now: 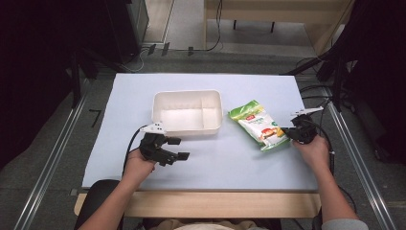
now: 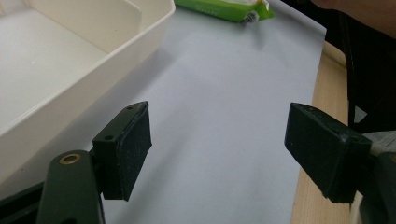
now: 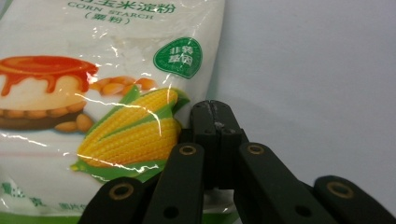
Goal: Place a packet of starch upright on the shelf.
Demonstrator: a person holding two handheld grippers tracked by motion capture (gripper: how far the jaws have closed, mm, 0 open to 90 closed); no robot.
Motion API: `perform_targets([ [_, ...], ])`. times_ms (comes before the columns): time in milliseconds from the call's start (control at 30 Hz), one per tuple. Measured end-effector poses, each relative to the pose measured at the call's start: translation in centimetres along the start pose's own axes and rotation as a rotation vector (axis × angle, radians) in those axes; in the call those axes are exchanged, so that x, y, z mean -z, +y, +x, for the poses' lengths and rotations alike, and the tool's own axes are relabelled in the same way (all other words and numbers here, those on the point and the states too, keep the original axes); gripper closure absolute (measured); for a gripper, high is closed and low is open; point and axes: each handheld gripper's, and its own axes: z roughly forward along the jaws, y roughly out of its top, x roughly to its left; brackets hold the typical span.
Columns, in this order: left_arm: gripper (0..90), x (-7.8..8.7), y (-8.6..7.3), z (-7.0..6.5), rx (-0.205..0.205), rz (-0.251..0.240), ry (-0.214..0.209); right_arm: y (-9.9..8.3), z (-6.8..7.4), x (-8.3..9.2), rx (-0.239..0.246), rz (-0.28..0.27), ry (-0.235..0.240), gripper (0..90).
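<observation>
A green-and-white bag of corn starch with a corn picture lies flat on the pale blue table mat, right of a white divided tray. My right gripper sits at the bag's right edge with its jaws pressed together. In the right gripper view the closed tips rest beside the bag, and nothing shows between them. My left gripper hovers in front of the tray's near left corner, open and empty. In the left gripper view its pads stand wide apart over bare mat, with the tray to the left.
The mat covers most of the table, with a wooden strip along the near edge. Metal rails run down both sides of the table. Cables trail from the grippers, and dark equipment stands at the back left and right.
</observation>
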Motion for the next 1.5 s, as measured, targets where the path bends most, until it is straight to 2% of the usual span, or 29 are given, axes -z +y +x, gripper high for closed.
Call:
perform_targets([
  [333, 23.5, -0.1, 0.1, -0.1, 0.000, 0.002, -0.003, -0.3, 2.1, 0.2, 0.038, 0.018, 0.040, 90.0],
  [467, 23.5, -0.1, 0.1, -0.1, -0.002, 0.006, -0.002, -0.4, 3.1, 0.3, 0.053, 0.021, 0.079, 90.0],
  [567, 23.5, -0.1, 0.1, -0.1, -0.002, 0.006, -0.002, -0.4, 3.5, 0.2, 0.066, 0.024, 0.088, 90.0],
  [867, 23.5, -0.2, 0.1, -0.1, 0.000, 0.003, -0.002, -0.2, 4.5, 0.2, 0.057, 0.040, 0.123, 90.0],
  [933, 23.5, -0.2, 0.1, -0.1, -0.002, 0.009, 0.002, -0.2, 5.1, 0.2, 0.077, 0.043, 0.120, 90.0],
  [1000, 23.5, -0.1, 0.1, -0.1, -0.003, 0.009, -0.001, -0.2, 5.3, 0.2, 0.065, 0.044, 0.136, 90.0],
  [1033, 23.5, -0.1, 0.1, -0.1, -0.002, 0.006, -0.002, -0.1, 5.6, 0.4, 0.060, 0.024, 0.181, 90.0],
  [1100, 23.5, -0.1, 0.1, 0.0, 0.000, 0.004, -0.001, 0.0, 5.9, 0.5, 0.075, 0.024, 0.180, 90.0],
  [1167, 23.5, -0.1, 0.1, 0.0, 0.000, 0.004, -0.002, 0.2, 6.4, 0.6, 0.107, 0.037, 0.139, 90.0],
  [1200, 23.5, -0.1, 0.1, -0.1, -0.001, 0.005, -0.001, 0.3, 6.4, 0.7, 0.113, 0.035, 0.136, 90.0],
  [1300, 23.5, -0.1, 0.1, 0.0, -0.003, 0.004, -0.004, 0.8, 5.8, 1.0, 0.098, 0.001, 0.129, 89.9],
  [1400, 23.5, -0.1, 0.1, 0.0, -0.001, 0.005, 0.000, 1.1, 5.7, 1.3, 0.094, -0.009, 0.118, 86.9],
  [1467, 23.5, -0.1, 0.1, 0.0, -0.004, 0.009, 0.000, 1.5, 5.7, 1.7, 0.110, -0.028, 0.092, 85.5],
  [1500, 23.5, -0.2, 0.1, 0.0, -0.004, 0.012, 0.006, 2.1, 5.5, 2.1, 0.101, -0.056, 0.066, 83.0],
])
